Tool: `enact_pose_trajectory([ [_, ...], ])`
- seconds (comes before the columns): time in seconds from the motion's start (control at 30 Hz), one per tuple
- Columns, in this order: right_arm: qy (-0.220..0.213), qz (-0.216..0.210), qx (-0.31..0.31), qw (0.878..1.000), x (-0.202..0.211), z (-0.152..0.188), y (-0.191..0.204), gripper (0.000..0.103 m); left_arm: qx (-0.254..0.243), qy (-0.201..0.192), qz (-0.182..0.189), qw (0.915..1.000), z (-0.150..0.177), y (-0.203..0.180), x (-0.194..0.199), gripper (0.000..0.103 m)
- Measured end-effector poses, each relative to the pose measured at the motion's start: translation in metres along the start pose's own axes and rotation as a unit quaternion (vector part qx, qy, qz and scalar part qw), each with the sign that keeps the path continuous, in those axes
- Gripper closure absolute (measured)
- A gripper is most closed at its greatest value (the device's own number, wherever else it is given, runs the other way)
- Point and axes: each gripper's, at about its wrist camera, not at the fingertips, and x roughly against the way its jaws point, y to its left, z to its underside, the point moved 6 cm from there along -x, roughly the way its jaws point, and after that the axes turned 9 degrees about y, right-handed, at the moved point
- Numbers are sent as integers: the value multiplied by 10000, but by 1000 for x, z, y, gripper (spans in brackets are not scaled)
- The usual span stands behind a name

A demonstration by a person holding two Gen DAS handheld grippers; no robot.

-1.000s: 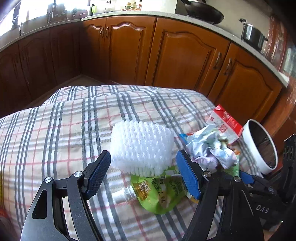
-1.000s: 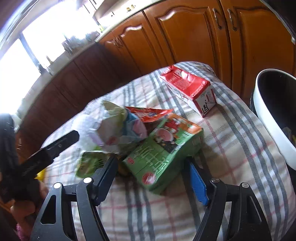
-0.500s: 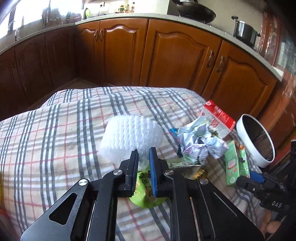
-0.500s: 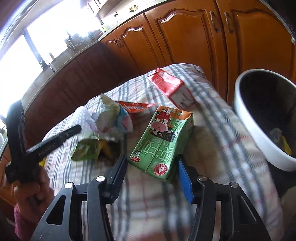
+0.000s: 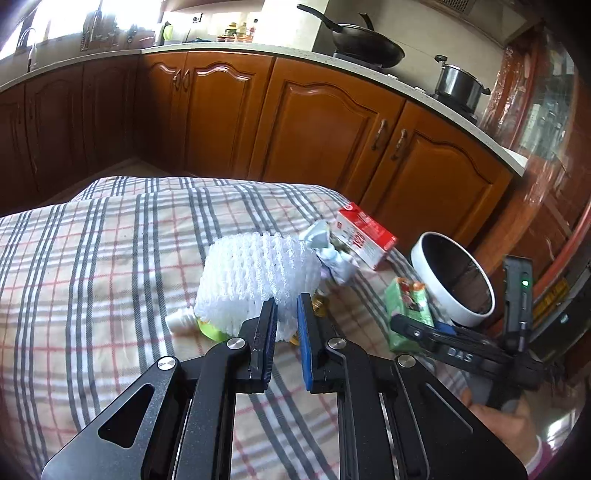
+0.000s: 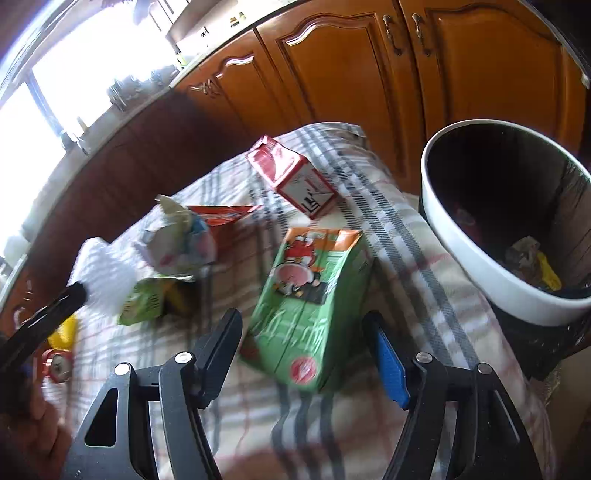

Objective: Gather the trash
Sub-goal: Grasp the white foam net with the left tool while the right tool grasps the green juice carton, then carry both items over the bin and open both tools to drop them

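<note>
Left gripper (image 5: 286, 314) clamped on white foam mesh sleeve (image 5: 255, 273); right gripper (image 6: 303, 332) opening around green rectangular drink carton (image 6: 314, 302); white round bin (image 6: 480, 258) at two o'clock.

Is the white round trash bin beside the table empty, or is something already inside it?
Not empty: the white round trash bin holds crumpled wrappers, one yellow.

Warm brown wooden cabinet doors (image 5: 321, 125) with arched panels and metal handles run in a curve beneath a pale stone kitchen counter (image 5: 229, 47). On the counter stand a black wok (image 5: 364, 46) and a lidded steel pot (image 5: 458, 83), with small bottles (image 5: 240, 30) further along. Bright daylight pours through the window (image 6: 70, 70) above the sink side, washing out that corner.
</note>
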Motion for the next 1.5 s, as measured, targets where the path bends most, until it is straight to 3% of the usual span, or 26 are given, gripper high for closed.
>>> enact_pose_trajectory([
  [0.5, -505, -282, -53, 9983, 64, 15, -43, 43, -645, 302, 607, 9956, 17, -89, -17, 93],
  [1.0, -1004, -169, -511, 9935, 117, 8, -108, 44, -1231, 406, 941, 9871, 11, -170, -36, 93],
  [1.5, -1124, 104, -684, 9912, 124, -15, -158, 44, -1648, 462, 1107, 9790, -8, -226, -66, 93],
])
